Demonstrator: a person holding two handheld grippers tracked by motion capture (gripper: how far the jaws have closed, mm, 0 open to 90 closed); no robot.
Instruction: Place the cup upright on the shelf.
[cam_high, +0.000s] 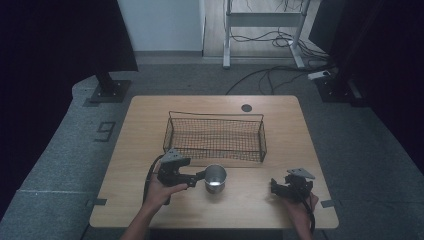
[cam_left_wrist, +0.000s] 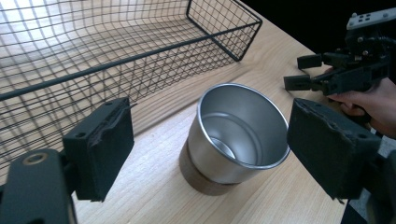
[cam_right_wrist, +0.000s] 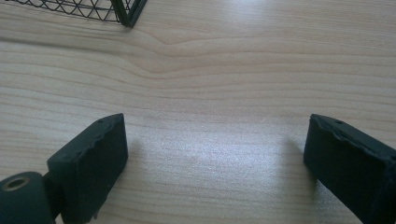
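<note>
While the left gripper (cam_left_wrist: 210, 154) spreads its jaws wide around the steel cup (cam_left_wrist: 238, 135), nothing is clamped yet! The cup stands upright at six o'clock of the wire basket (cam_high: 215, 136). A jaw could clip the rim and tip it. At four o'clock the right gripper (cam_right_wrist: 215, 158) gapes empty. Cup's bottom: hard to read.

A wooden table (cam_high: 150, 130) stands on grey carpet (cam_high: 360, 145), with cables (cam_high: 270, 75) and perhaps a desk frame (cam_high: 265, 20) behind.
</note>
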